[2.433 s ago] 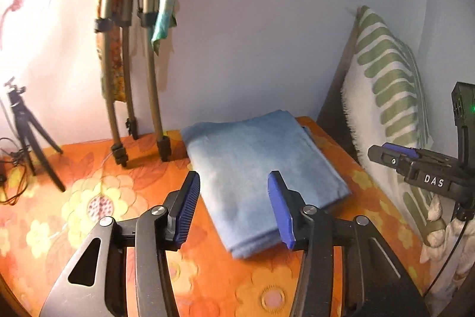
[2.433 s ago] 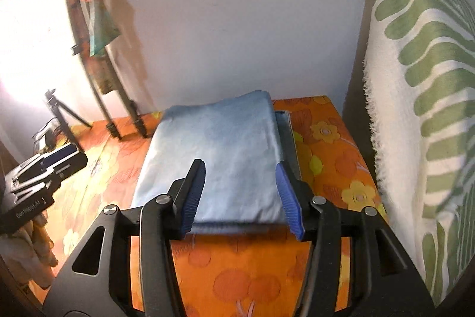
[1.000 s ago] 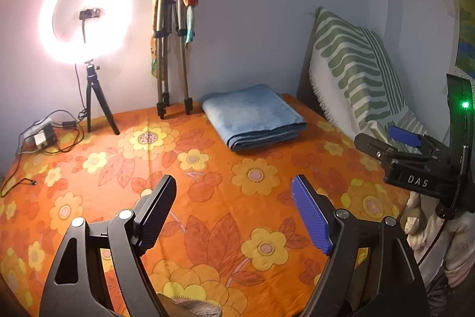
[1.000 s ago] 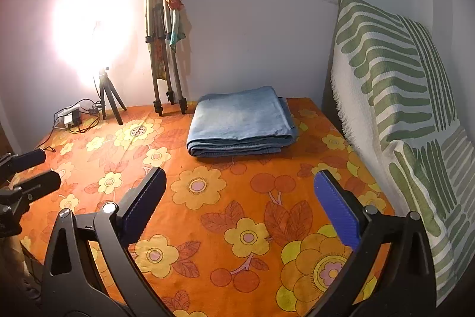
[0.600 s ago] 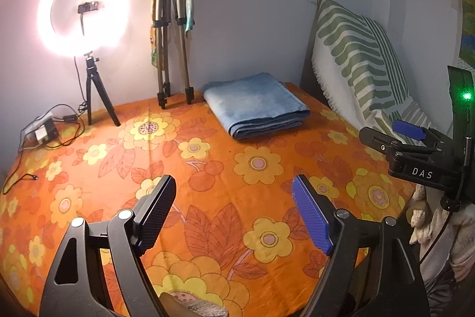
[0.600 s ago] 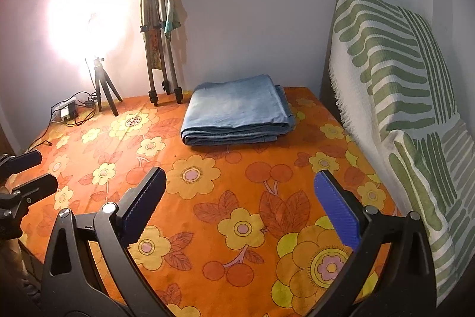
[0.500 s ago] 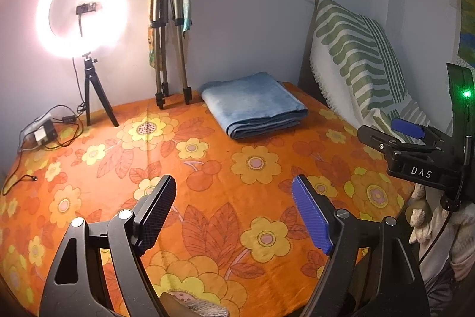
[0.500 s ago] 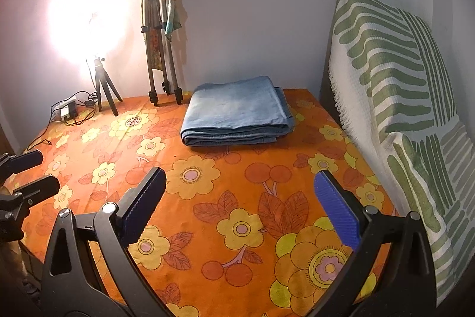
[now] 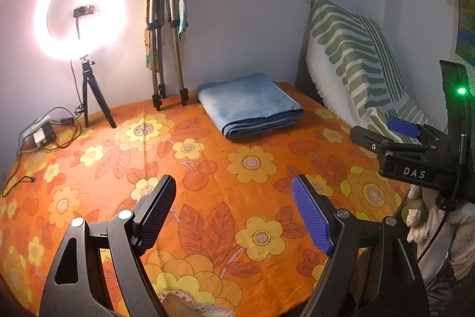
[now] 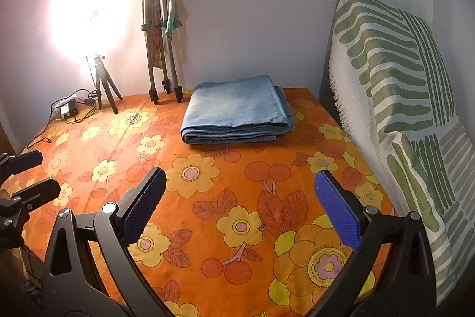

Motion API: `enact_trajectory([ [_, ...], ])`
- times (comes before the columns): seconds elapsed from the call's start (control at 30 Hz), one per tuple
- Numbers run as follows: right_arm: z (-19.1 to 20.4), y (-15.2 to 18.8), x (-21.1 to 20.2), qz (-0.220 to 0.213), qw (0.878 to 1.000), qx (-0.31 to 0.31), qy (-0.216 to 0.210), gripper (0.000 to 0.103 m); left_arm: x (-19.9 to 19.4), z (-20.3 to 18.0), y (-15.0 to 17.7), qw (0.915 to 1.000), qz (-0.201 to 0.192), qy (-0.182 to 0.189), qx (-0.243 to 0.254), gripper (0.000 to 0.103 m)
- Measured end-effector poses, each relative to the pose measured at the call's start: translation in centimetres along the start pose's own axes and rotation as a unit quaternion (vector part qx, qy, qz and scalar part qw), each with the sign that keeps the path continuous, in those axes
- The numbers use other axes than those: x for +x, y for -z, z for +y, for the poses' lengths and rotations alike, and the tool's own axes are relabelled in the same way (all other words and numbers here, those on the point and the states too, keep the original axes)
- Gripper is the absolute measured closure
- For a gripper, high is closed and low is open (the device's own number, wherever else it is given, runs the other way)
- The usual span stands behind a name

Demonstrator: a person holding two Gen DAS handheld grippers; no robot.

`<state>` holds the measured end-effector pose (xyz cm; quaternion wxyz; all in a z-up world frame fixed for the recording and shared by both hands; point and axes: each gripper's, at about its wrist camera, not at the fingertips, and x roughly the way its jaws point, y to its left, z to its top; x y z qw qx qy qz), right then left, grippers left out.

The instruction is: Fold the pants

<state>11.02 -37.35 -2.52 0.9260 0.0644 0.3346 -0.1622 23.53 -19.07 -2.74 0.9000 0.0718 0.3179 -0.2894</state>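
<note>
The blue pants (image 9: 249, 106) lie folded into a neat rectangular stack at the far end of the orange flowered bedspread (image 9: 207, 174), close to the wall. They also show in the right wrist view (image 10: 237, 115). My left gripper (image 9: 234, 192) is open and empty, well back from the pants above the near part of the bed. My right gripper (image 10: 237, 186) is open and empty, also far short of the stack. The right gripper shows at the right edge of the left wrist view (image 9: 400, 135).
A lit ring light on a small tripod (image 9: 78, 20) stands at the far left, with a cable and adapter (image 9: 41, 135) on the bedspread. A folded tripod (image 9: 163, 28) leans on the wall. A green striped pillow (image 10: 394, 85) stands along the right side.
Both grippers have pulled back from the folded pants and opened wide. Over the last half second they have barely moved.
</note>
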Motion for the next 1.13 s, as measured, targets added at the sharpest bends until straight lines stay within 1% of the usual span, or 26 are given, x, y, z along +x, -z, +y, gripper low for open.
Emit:
enact_trajectory([
  [0.83, -0.07, 0.04, 0.06, 0.001, 1.000, 0.000, 0.004, 0.001, -0.23, -0.13, 0.11, 1.0000, -0.002, 0.003, 0.003, 0.022],
  [1.0, -0.24, 0.20, 0.04, 0.002, 1.000, 0.002, 0.006, 0.001, -0.54, -0.37, 0.15, 0.9999, -0.011, 0.001, 0.009, 0.022],
  [1.13, -0.53, 0.44, 0.06, 0.004, 1.000, 0.006, 0.004, 0.001, -0.47, -0.34, 0.13, 0.9999, -0.009, 0.003, 0.004, 0.022],
])
